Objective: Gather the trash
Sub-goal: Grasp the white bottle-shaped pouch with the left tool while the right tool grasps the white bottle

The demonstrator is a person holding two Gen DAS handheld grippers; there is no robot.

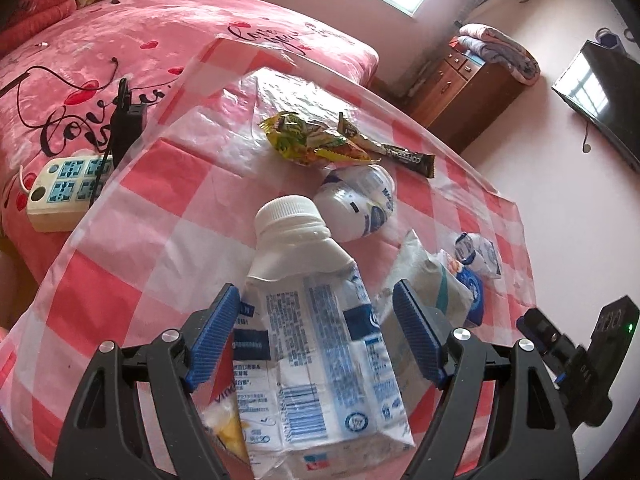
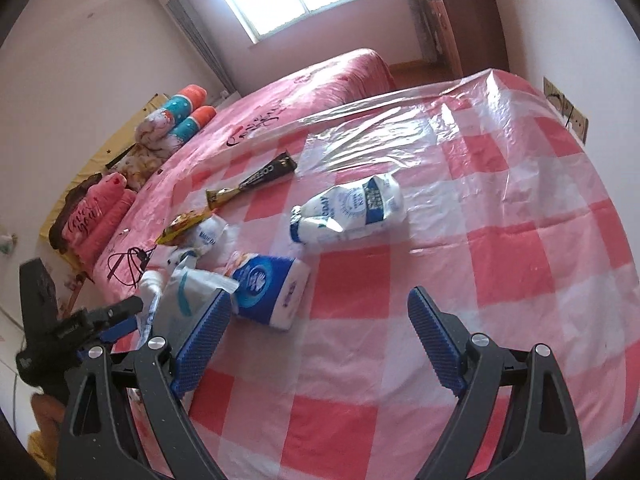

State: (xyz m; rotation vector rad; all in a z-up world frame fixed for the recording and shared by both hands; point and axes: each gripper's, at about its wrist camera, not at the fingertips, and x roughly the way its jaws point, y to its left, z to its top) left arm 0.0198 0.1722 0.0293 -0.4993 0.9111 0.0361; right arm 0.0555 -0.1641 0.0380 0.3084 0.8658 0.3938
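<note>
— Checkered table cover point(image 1: 152, 216) is carrying what?
— Crushed carton point(image 1: 316, 344) is lying between the left gripper point(image 1: 320, 336)'s spread jaws, cap pointing away.
— Right gripper point(image 2: 320, 344)?
— Jaws spread, gripping nothing.

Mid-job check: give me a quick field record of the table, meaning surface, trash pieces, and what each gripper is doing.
surface: pink-and-white checked plastic tablecloth
left gripper: open, fingers either side of crumpled white-capped milk bottle, not clamped
right gripper: open, empty, above cloth
other trash: blue-and-white tissue pack; crushed white bottle with blue label; yellow-green snack wrapper; dark coffee stick sachet
off-table: white power strip on bed
</note>
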